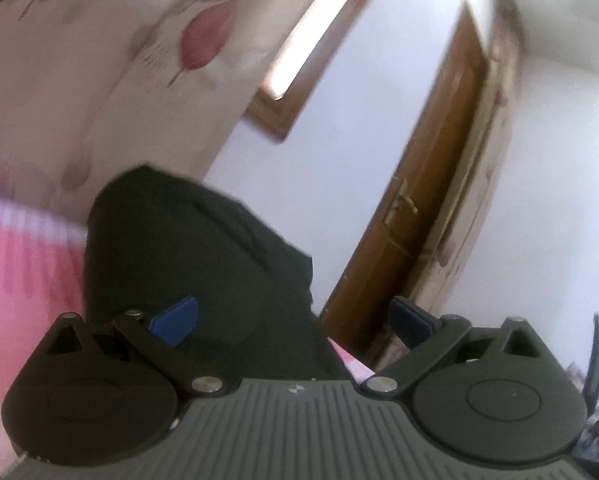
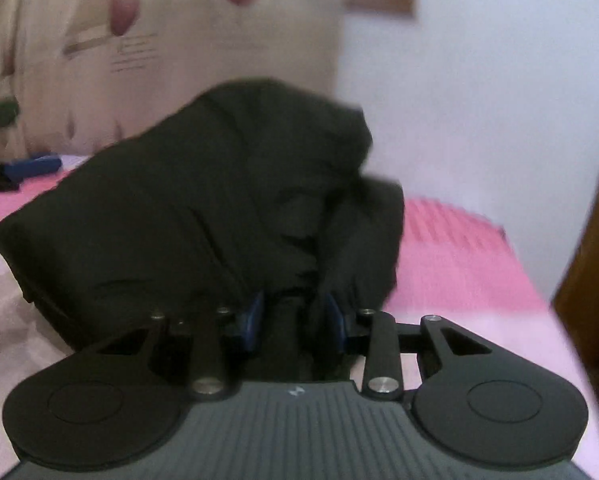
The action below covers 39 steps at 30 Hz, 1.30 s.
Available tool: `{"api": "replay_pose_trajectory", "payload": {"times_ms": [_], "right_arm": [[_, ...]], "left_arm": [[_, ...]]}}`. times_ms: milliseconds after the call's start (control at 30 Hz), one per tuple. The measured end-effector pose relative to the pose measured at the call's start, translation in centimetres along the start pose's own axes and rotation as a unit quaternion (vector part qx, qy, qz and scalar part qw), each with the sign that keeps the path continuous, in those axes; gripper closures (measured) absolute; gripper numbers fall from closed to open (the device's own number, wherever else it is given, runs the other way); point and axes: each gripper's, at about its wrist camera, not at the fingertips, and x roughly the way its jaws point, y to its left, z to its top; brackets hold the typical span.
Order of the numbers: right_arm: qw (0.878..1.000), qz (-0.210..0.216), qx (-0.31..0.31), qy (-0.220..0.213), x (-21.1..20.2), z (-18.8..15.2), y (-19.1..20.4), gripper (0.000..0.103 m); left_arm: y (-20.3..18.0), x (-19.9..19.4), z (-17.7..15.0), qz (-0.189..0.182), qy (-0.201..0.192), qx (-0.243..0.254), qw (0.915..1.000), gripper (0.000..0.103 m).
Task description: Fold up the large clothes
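The black garment [image 2: 203,208] is soft, dark cloth, all bunched up in a big lumpy heap with deep folds. It sits on the bed [image 2: 467,264], which has a pink cover with lighter stripes near the far edge.

The right gripper [image 2: 295,320] has its jaws closed tight on a thick fold of the black cloth. Its blue ribbed pads [image 2: 253,318] press the fold from both sides. The gripper body is grey plastic with straight ridges, and it has round black discs on each side.

The left gripper [image 1: 293,318] has its jaws wide apart and nothing between them. One blue pad [image 1: 177,320] is in front of the garment [image 1: 187,248], but I cannot tell if it touches the cloth.

Behind the bed hangs a cream curtain [image 1: 99,80] with dark pink leaf shapes. A brown wooden door [image 1: 431,184] with a metal handle stands in the white wall [image 1: 339,120]. Both views are a bit blurry.
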Motion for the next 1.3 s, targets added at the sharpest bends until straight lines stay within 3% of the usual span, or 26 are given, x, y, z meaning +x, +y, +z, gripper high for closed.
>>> {"api": "replay_pose_trajectory", "payload": {"times_ms": [67, 200, 300, 400, 433, 467, 533, 700, 733, 767, 800, 867, 1000, 1167, 1233, 1300], "right_arm": [[1.0, 0.001, 0.024, 0.0, 0.2, -1.0, -0.1, 0.069], [0.999, 0.007, 0.042, 0.006, 0.6, -0.6, -0.2, 0.069], [0.994, 0.047, 0.095, 0.01, -0.1, 0.3, -3.1, 0.068], [0.988, 0.069, 0.135, -0.038, -1.6, 3.1, -5.6, 0.065], [0.987, 0.073, 0.132, -0.049, -1.7, 4.3, -5.9, 0.051], [0.988, 0.074, 0.126, -0.058, -1.4, 5.8, -6.2, 0.025], [0.989, 0.074, 0.11, -0.069, 0.0, 8.3, -6.3, 0.002], [0.99, 0.105, 0.091, 0.003, 8.2, 12.4, -5.8, 0.005], [0.99, 0.108, 0.091, 0.022, 9.6, 12.5, -5.5, 0.016], [0.989, 0.113, 0.092, 0.036, 10.7, 12.7, -5.2, 0.041], [0.987, 0.12, 0.095, 0.037, 11.1, 12.9, -4.8, 0.05], [0.991, 0.11, 0.069, 0.018, 9.9, 13.3, -4.0, 0.083], [0.993, 0.076, 0.085, -0.029, 6.0, 11.8, -5.7, 0.092], [0.994, 0.04, 0.098, 0.025, 6.5, 6.2, -6.8, 0.103], [0.985, 0.06, 0.163, 0.004, 5.9, 5.3, -8.5, 0.103], [0.966, 0.114, 0.227, -0.035, 4.7, 6.2, -10.5, 0.102]], "left_arm": [[-0.8, 1.1, -0.1, -0.011, 0.004, 0.013, 0.9998, 0.005], [-0.7, 4.6, -2.2, -0.007, 0.065, 0.021, 0.9976, 0.013], [-0.3, 4.9, -3.6, -0.005, 0.058, 0.035, 0.9977, 0.013], [0.5, 4.7, -3.8, -0.016, 0.061, 0.026, 0.9977, 0.013], [0.6, 4.8, -3.7, -0.017, 0.064, 0.027, 0.9975, 0.013], [0.7, 4.8, -3.7, -0.018, 0.065, 0.028, 0.9973, 0.013], [0.8, 4.8, -3.6, -0.02, 0.065, 0.024, 0.9974, 0.013], [0.4, 4.5, -4.1, -0.021, 0.058, 0.037, 0.9974, 0.011], [0.4, 4.5, -4.1, -0.02, 0.056, 0.038, 0.9975, 0.009], [0.4, 4.4, -4.2, -0.019, 0.052, 0.041, 0.9976, 0.009], [0.4, 4.4, -4.2, -0.014, 0.048, 0.042, 0.9979, 0.008], [0.8, 4.3, -4.2, -0.014, 0.037, 0.035, 0.9986, 0.008], [0.6, 4.0, -4.2, -0.028, 0.031, 0.035, 0.9985, 0.004], [0.3, 4.0, -4.6, -0.023, 0.022, 0.042, 0.9986, 0.0], [0.6, 3.9, -4.5, -0.032, 0.024, 0.033, 0.9986, 0.0], [0.6, 4.0, -4.3, -0.03, 0.029, 0.038, 0.9984, 0.0]]}}
